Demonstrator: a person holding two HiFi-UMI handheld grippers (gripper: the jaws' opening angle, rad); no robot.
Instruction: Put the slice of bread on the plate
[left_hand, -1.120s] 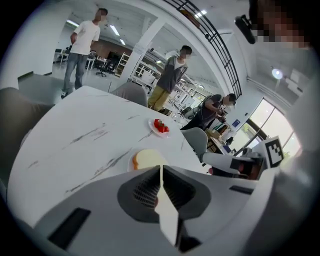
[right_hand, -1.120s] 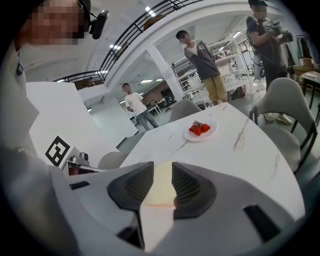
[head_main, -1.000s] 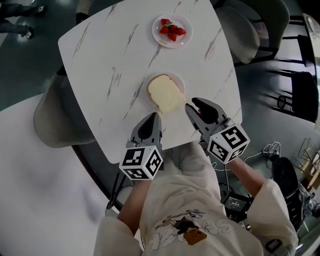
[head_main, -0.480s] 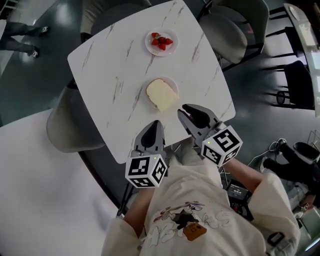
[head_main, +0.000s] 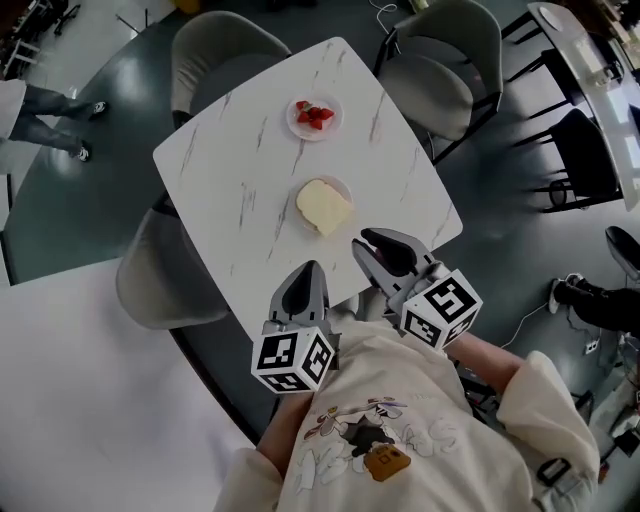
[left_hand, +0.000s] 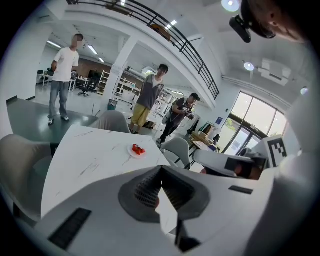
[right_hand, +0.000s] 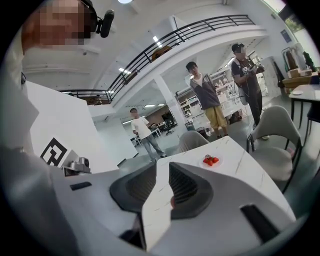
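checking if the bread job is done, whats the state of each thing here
slice of bread: lying flat on the near plate, free of both grippers
near plate: on the table, mostly covered by the bread
strawberries: piled on the far plate
far plate: on the table, holding only the strawberries
left gripper: shut, empty
right gripper: jaws apart, have just been closing, nothing between them

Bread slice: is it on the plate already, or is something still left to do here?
Done: the bread slice lies on the nearer plate. In hand: nothing. The left gripper is shut and empty; the right gripper has just been closing partway, its jaws apart with nothing between them. Both are clear of the bread. Left: nothing that I can see.
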